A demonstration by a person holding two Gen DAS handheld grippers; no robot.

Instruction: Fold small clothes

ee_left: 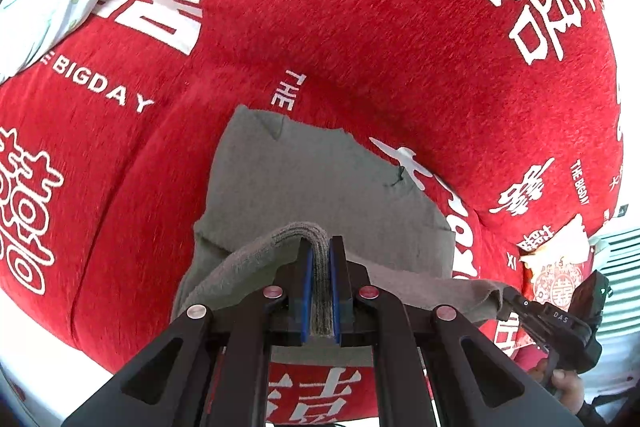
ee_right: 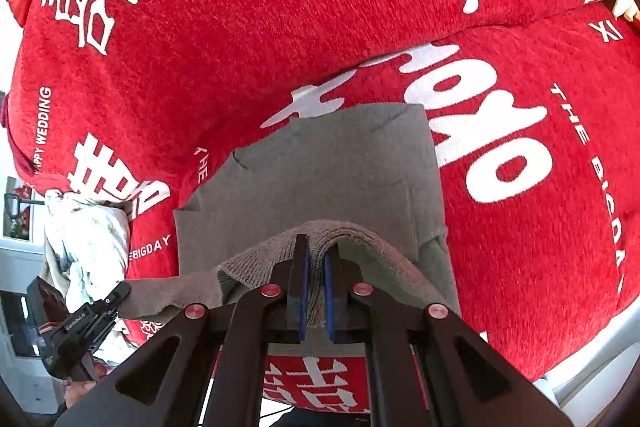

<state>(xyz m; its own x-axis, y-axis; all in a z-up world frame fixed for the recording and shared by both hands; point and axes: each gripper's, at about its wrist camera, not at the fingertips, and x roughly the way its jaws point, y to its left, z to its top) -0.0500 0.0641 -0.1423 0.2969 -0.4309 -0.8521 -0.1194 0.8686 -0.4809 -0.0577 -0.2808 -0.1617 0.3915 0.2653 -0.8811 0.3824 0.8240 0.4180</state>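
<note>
Both claws were clamped on the grey garment's [ee_left: 304,183] near hem, left claw [ee_left: 321,281] and right claw [ee_right: 315,285]. Its body stretched away toward the far side across the red blanket [ee_left: 360,27].

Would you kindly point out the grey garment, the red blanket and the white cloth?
Grey garment [ee_left: 304,183]: left wrist view, its flat middle.
Red blanket [ee_left: 360,19]: left wrist view, plain red patch.
White cloth [ee_right: 86,247]: right wrist view, its crumpled middle.

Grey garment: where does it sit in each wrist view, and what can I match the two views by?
Left wrist view: grey garment at lower centre, its near edge pinched in the left claw.
Right wrist view: grey garment at centre, near edge pinched in the right claw.
Shared landmark: the red blanket with white lettering.
</note>
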